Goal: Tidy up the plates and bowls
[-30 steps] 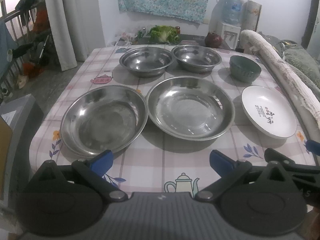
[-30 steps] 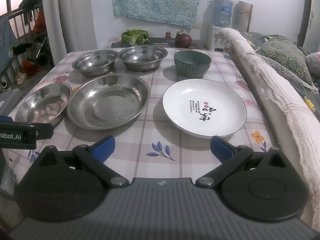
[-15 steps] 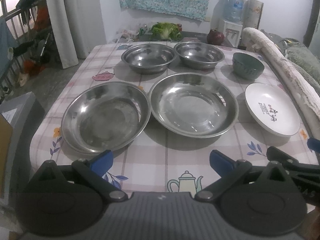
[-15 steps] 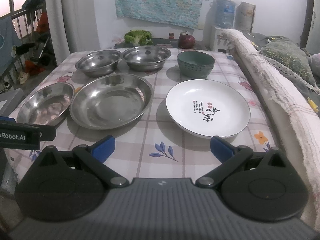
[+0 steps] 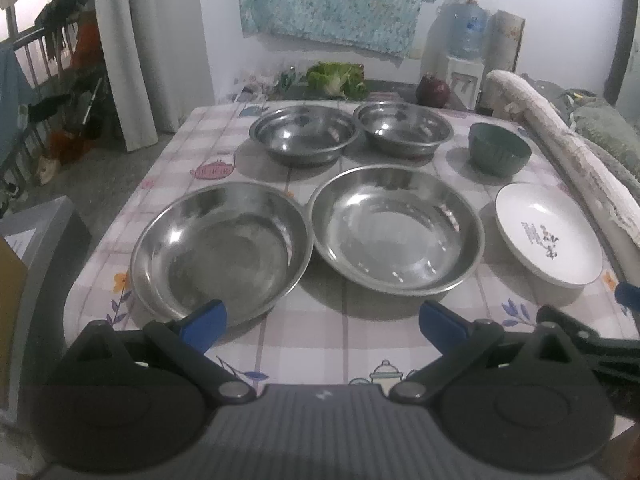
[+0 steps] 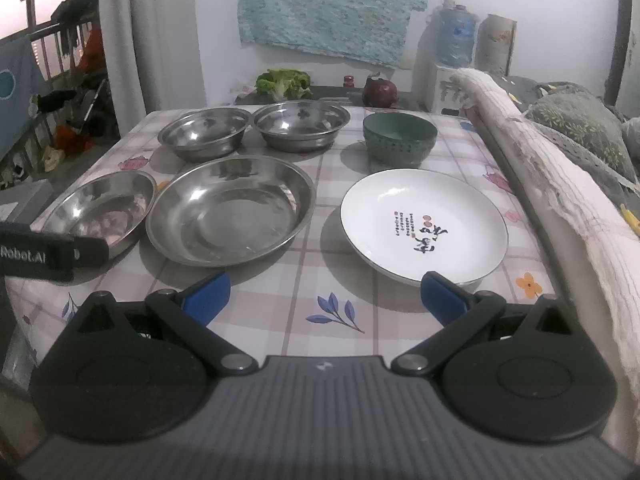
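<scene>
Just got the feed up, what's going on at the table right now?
Nothing is picked up yet. The left gripper and right gripper are both open and empty at the near edge of the table. Six dishes sit apart in two rows: two large steel plates and a white plate in front, two steel bowls and a green bowl behind. No stacking is done.

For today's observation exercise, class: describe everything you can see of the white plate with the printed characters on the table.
The round white ceramic-looking plate is shallow, with a thin dark rim line and black calligraphy with small red marks printed off-centre. It sits upright and empty on the checked tablecloth, at the table's right side, just in front of the green ribbed bowl and right of the large steel dish. Nothing touches it; the open right tool hovers near its front edge.
</scene>
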